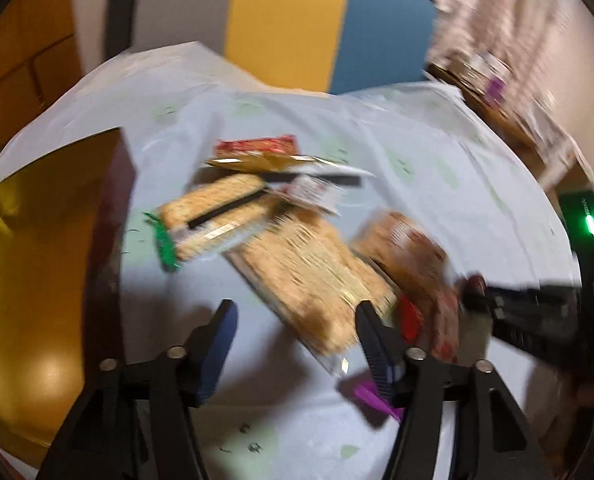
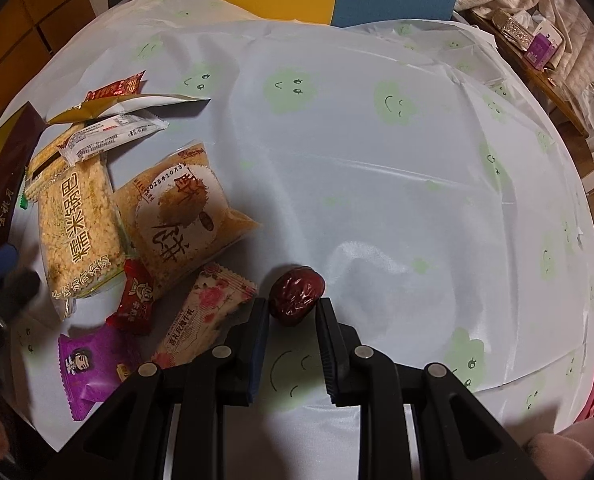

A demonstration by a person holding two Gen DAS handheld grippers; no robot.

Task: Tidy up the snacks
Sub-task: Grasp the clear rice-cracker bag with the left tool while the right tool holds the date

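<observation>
On tablecloth (image 2: 337, 160), one red date (image 2: 296, 295), nine snack packets (image 2: 79, 224)

The right claw (image 2: 292, 307) points steeply down at the table (image 2: 377, 184), whose pale cloth is printed with green smiley faces. Its fingertips pinch a wrinkled dark red date (image 2: 296, 294) resting on the cloth. Toward the table's left edge lies a cluster of wrapped snacks: a rice cracker pack (image 2: 79, 236), a round pastry packet (image 2: 185, 216), a small red candy (image 2: 136, 300), a floral nougat bar (image 2: 201, 316) and a purple packet (image 2: 91, 368).
</observation>
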